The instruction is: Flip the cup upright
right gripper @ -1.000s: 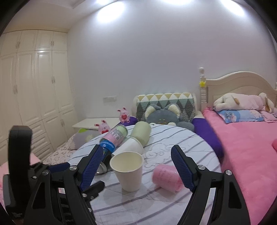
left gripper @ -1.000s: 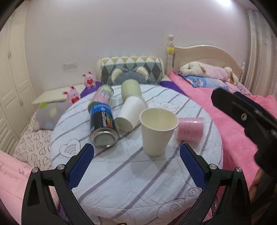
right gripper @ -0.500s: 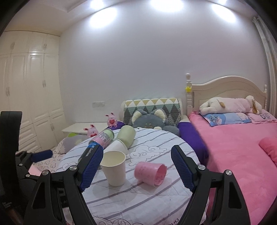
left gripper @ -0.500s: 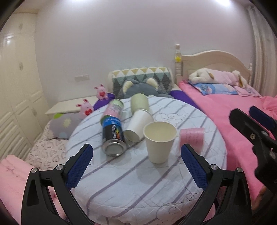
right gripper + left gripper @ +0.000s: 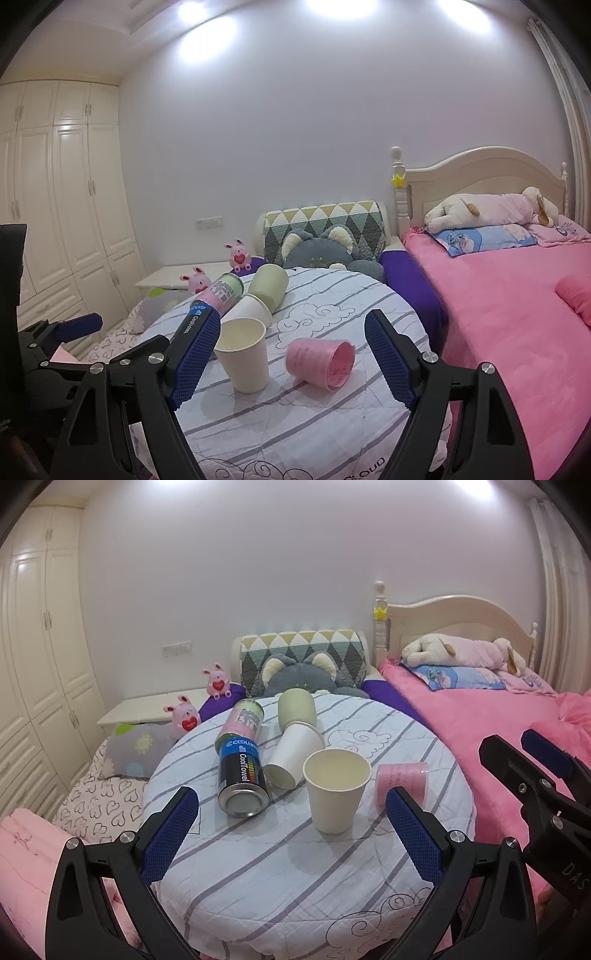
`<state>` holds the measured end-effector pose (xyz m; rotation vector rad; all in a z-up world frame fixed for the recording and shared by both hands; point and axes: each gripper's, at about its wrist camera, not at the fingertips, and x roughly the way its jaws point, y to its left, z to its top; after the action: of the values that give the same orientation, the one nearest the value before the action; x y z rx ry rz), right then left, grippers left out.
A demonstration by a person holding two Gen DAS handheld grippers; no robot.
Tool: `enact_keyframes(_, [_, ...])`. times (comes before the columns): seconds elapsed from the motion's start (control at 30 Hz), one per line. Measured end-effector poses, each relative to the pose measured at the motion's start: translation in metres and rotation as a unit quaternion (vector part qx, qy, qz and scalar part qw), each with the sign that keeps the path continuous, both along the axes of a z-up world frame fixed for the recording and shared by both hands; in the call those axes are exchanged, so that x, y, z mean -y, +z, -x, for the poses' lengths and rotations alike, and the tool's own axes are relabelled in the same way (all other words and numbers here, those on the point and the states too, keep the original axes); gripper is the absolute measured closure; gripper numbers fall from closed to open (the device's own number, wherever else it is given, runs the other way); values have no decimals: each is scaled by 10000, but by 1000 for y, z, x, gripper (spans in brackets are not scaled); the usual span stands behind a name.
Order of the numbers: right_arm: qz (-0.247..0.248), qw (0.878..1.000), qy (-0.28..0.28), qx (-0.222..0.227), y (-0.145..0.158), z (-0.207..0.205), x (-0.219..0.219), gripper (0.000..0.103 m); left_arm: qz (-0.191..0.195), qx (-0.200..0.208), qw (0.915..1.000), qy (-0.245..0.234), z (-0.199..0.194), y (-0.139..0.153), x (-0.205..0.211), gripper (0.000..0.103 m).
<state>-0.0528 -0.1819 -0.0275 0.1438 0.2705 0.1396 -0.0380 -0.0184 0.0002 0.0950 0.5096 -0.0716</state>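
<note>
One cup up, three still lying down.
My left gripper (image 5: pixel 291 834) and right gripper (image 5: pixel 291 362) both gape empty; white cup (image 5: pixel 336 790) stands upright between the fingers, pink cup (image 5: pixel 321 362) on its side.

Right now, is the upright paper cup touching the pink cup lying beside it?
Apart. In the right wrist view a strip of striped tablecloth shows between the upright paper cup and the pink cup, down to their bases.

Bare striped cloth across the near desk (image 5: pixel 295 886), open to approach. Farther in, crowded: upright paper cup (image 5: pixel 336 794), pink cup (image 5: pixel 402 781) beside it, blue can (image 5: pixel 242 775) lying left, 2 more cups behind.
</note>
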Motion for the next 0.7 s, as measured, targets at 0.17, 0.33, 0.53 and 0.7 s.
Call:
enact_keyframes(0.17, [16,10000,-48,38,1,3,2,21,50,25,10000,48,1,3,-2,0])
enact_keyframes(0.33, [20,9999,-82,57,2,5,3,21,99,104,9998,125,1,6,-4,0])
enact_keyframes(0.53, [70,9999,-117,62,3,6,1,21,173,266,9992,244,3,10,-9,0])
enact_keyframes(0.7, [148,9998,-133,67,4,5,0,21,219,290,9990,249,1,11,-11,0])
